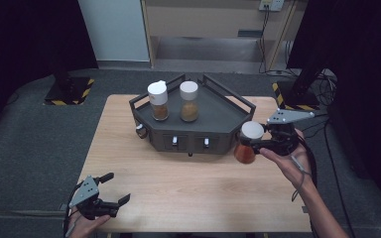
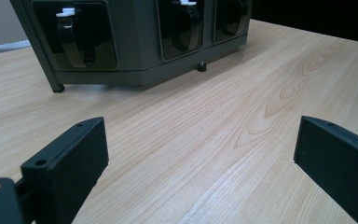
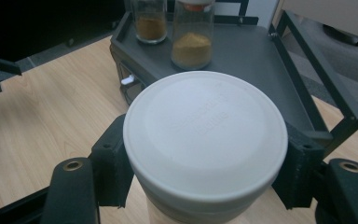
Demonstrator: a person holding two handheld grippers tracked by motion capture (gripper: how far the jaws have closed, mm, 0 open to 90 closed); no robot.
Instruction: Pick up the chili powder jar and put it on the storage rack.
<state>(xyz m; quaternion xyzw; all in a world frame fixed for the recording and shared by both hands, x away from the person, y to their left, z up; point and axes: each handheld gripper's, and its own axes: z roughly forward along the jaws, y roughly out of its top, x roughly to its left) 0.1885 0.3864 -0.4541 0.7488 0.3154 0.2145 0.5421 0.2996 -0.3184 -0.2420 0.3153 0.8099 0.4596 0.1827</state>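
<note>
High view, stock of items: wooden table (image 1: 178, 198); dark grey rack (image 1: 223, 111) w/ railed top shelf, standing toward the far side; two spice jars on that shelf, side by side, upright, just apart.

Item 1: left-hand jar (image 1: 158, 100); white cap, brown powder in lower part; near shelf's left rail.

Item 2: second jar (image 1: 189, 101); white cap, tan powder; to the right of item 1.

Item 3: third jar (image 1: 248, 143); white cap, reddish contents; clamped in my right gripper (image 1: 263, 144), off the table, just beside the rack's front-right corner, tilted a bit. Right gripper view confirms: white cap (image 3: 205, 135) w/ my jaws pressed against both sides just under its rim; shelf w/ items 1 & 2 lies beyond it.

Item 4: my left gripper (image 1: 110, 194); near table's front-left corner, well apart from rack; jaws wide open, nothing between them. Left gripper view: bare table (image 2: 223, 135) ahead, rack's front face (image 2: 135, 42) w/ its dark recessed slots farther off.

Status, as I judge it: two jars shelved, one in hand; approx. two thirds done if the aim is all three on the shelf. Left to do: carry item 3 over the rail, set it upright on the free space right of item 2, let go.
</note>
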